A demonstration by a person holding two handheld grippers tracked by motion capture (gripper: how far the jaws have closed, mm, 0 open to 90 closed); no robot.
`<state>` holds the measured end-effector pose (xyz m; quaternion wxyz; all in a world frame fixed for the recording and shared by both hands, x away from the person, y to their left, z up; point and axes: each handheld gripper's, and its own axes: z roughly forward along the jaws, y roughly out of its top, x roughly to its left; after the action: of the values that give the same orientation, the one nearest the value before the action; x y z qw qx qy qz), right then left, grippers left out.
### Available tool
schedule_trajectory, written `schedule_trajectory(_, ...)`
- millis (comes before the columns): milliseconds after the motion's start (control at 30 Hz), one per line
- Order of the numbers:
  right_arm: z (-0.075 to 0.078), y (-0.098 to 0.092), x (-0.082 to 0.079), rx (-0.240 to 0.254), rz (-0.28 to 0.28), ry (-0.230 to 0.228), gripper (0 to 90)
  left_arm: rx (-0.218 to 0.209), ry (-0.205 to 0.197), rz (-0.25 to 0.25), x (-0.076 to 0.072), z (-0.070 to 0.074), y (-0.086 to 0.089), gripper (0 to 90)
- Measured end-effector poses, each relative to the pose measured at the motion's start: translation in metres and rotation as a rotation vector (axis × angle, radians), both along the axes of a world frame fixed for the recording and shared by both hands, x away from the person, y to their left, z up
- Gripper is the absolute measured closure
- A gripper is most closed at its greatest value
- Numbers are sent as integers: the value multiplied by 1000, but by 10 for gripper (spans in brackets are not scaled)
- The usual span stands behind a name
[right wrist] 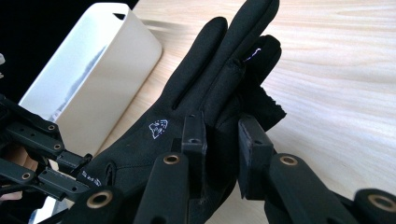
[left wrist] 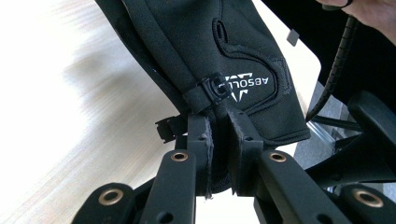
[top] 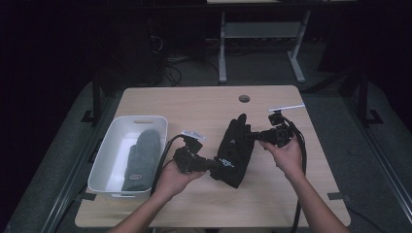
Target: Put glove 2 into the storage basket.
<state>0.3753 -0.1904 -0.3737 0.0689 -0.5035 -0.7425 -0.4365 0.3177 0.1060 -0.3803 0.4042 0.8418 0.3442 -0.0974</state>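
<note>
We see a light wooden desk (top: 194, 104) with a round cable hole (top: 244, 98) near its far edge. At its left side sits a white bin (top: 108, 160) with a slot handle in its far wall, and a grey mitten (top: 142, 158) lies inside it lengthwise. Beyond the desk we make out grey carpet, loose cables (top: 171, 73) and the white legs of another table (top: 222, 53)

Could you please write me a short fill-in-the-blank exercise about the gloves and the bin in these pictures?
1. The left gripper and right gripper both grip one black fabric ____.
2. The white plastic bin holds a ____ knitted glove.
3. The bin sits on the light wooden ____.

Missing words: glove; grey; table
</note>
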Motion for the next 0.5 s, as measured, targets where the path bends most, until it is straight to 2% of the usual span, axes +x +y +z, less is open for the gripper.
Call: schedule_trajectory(500, 15, 20, 6, 5, 25, -7, 754, -17, -20, 31, -2, 12, 19, 811)
